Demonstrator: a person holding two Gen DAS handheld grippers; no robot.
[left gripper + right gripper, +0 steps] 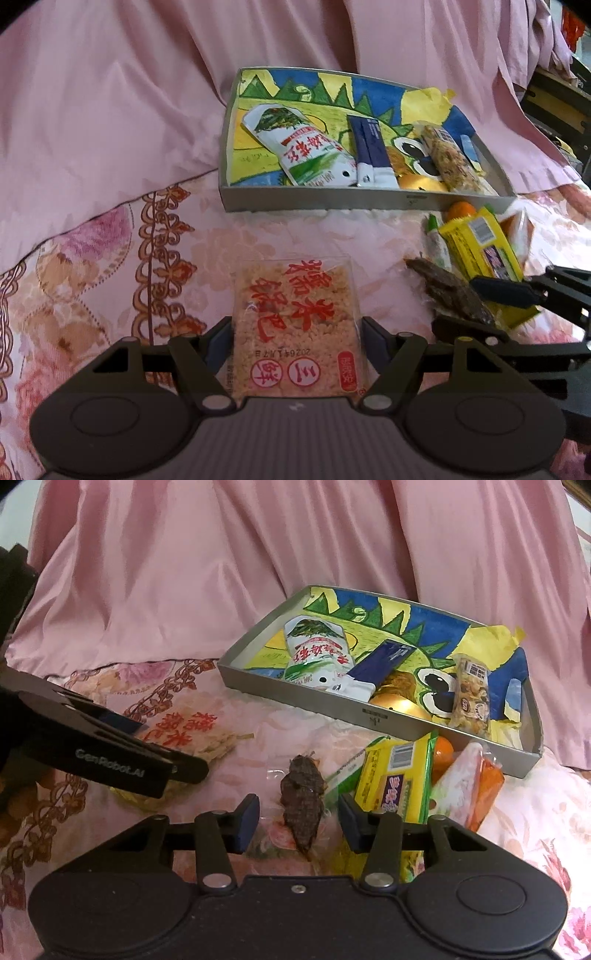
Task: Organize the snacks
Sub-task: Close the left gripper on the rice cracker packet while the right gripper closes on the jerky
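Left gripper [297, 341] is clamping the rice cake pack [295, 325], pads pressing both side edges, pack lying flat on the bedspread [122, 280]. Box [369, 201] is sitting at 12 o'clock from it, already holding the white pouch [299, 147], blue bar [367, 147] and nut bar [448, 162].

Risks on this side: the wrapper is looking slick and the grip is on the near end only, so the pack is likely to pivot and droop on lift, or slide out. Box wall is facing the gripper; a low carry is risking a snag on the rim.

Right gripper [299, 821] is straddling the brown snack [303, 801], jaws not yet touching it, gaps showing both sides. Yellow pack [395, 786] is lying at 2 o'clock, right against the right pad.

Risks here: the closing pad is likely catching the yellow pack's edge and dragging it along. The brown snack's clear wrapper is hard to see; pads may be pinching film only. Both grippers are working close, so a collision is possible heading to the box together.
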